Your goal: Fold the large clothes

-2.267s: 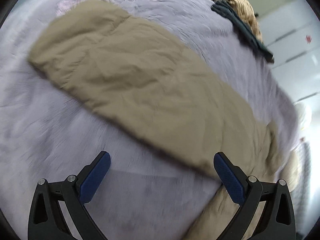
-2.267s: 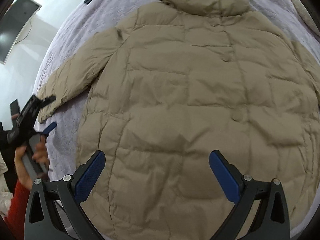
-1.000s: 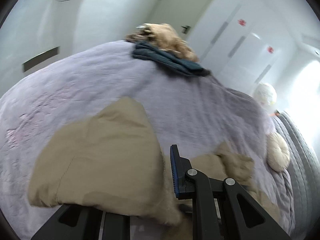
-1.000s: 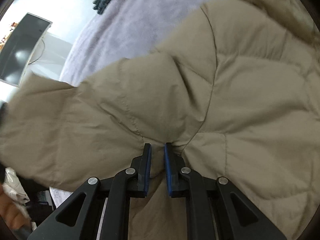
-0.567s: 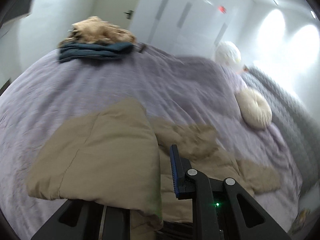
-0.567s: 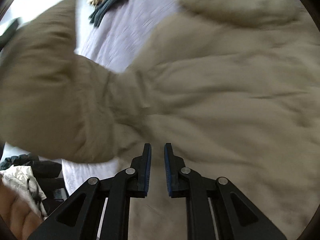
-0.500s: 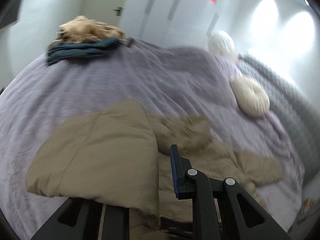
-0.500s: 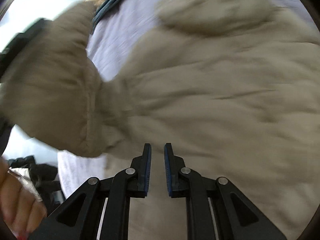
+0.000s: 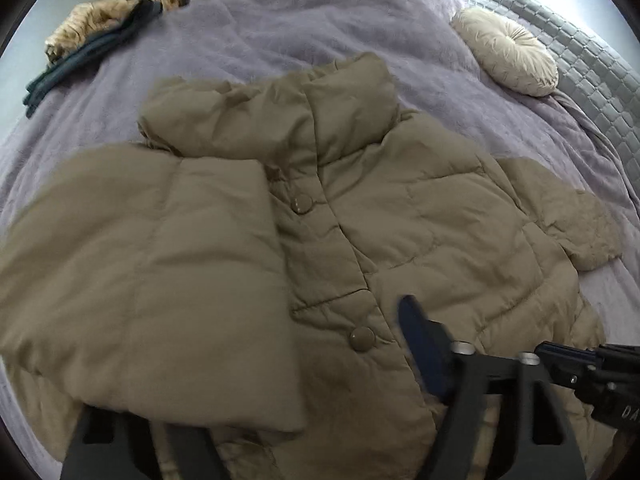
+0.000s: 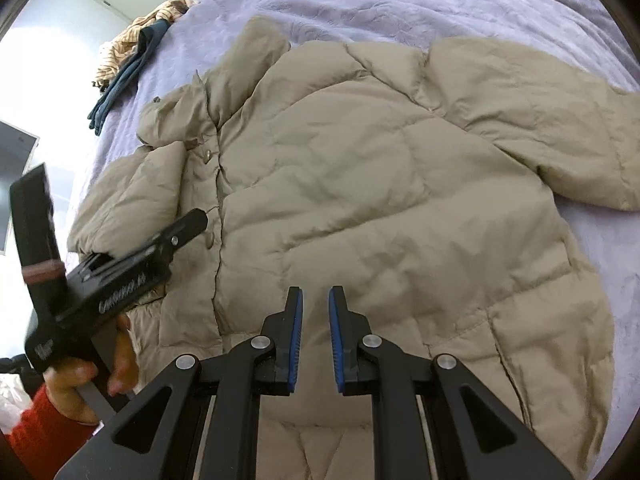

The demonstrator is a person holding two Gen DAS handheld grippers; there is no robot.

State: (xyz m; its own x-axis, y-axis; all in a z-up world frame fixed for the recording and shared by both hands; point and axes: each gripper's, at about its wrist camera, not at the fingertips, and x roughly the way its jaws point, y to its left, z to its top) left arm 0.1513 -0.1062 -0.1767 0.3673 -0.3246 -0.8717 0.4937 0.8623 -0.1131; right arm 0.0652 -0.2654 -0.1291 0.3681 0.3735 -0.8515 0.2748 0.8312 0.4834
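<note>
- The tan puffer jacket [image 10: 380, 184] lies buttoned-side up on the lavender bed [image 10: 400, 4], directly ahead of both tongs.
- Left tongs [image 9: 280, 392]: one sleeve [image 9: 140, 280] covers the left finger; whether they pinch it cannot be told.
- Right tongs [image 10: 316, 340] are nearly closed above the jacket, holding nothing.

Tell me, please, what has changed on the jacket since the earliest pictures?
The left gripper took the sleeve and carried it across onto the jacket front. The right gripper closed near the armpit. The far sleeve and folded clothes stayed put.
</note>
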